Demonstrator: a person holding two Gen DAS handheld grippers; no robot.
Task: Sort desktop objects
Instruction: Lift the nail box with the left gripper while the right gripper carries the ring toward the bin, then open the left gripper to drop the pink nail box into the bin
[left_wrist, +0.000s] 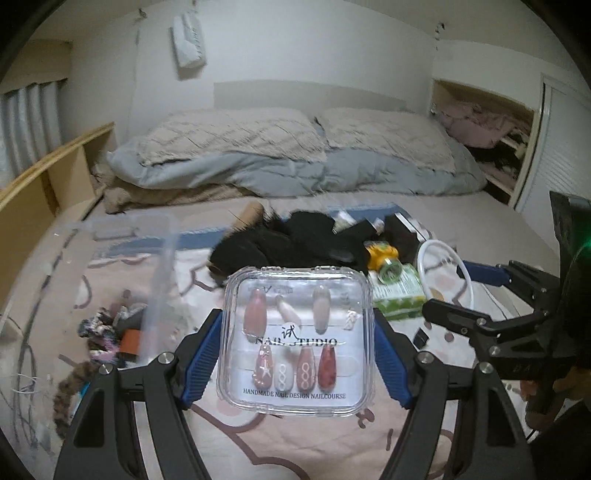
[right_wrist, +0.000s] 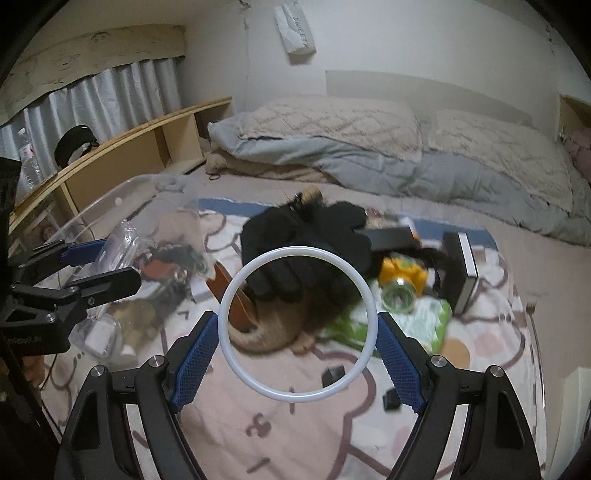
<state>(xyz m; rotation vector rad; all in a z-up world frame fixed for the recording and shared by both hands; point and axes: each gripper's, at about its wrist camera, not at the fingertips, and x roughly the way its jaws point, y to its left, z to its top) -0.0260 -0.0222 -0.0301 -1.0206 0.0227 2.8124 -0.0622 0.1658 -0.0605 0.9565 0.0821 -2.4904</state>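
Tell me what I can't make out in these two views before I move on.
- Clear bin, left wrist view: contents blurred behind its wall; only a scrunchie and brown bits show.
- Pile under the black cloth, right wrist view: the cloth hides it.
- Small dark bits on the blanket: too small to identify.
- Nail box in the left tool: underside hidden.
- Ring in the right tool: pad contact partly hidden.

white wall (left_wrist: 295, 48) | bed (right_wrist: 535, 258), grey pillows (left_wrist: 229, 136) | wooden shelf (right_wrist: 140, 144) | curtain (right_wrist: 122, 96)
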